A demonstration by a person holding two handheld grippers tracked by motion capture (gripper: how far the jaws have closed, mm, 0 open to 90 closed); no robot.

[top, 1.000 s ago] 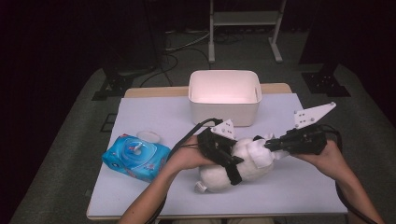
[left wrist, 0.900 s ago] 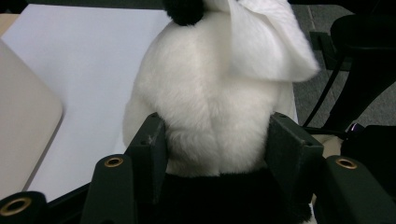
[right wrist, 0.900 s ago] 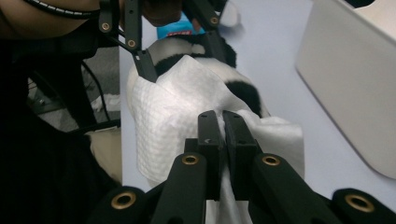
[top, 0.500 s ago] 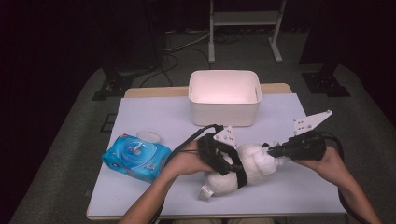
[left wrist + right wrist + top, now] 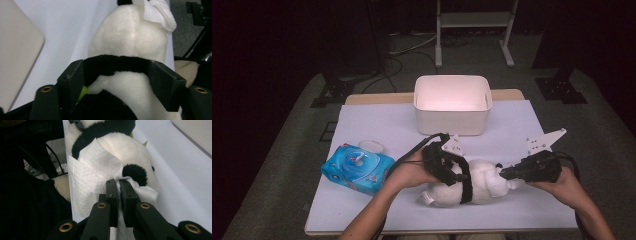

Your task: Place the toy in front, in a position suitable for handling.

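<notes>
In the high view, a plush panda lies on its side near the front edge of the white tabletop. Its long axis runs left to right, with the head toward the person's right. The left claw straddles its middle, apparently to steady it. The right claw meets the head end. A white tub stands behind the panda, and a blue wipes pack lies to the left, with a small round lid just beyond it.

In the left gripper view, the left claw's jaws flank the panda's body at the black band. They have just been opening and then easing in a little. The pads lie against the fur, but I cannot tell whether they squeeze it.

In the right gripper view, the right claw is pinched shut on a white wipe, draped over the panda's head beside a black ear. This looks like wiping the toy clean.
</notes>
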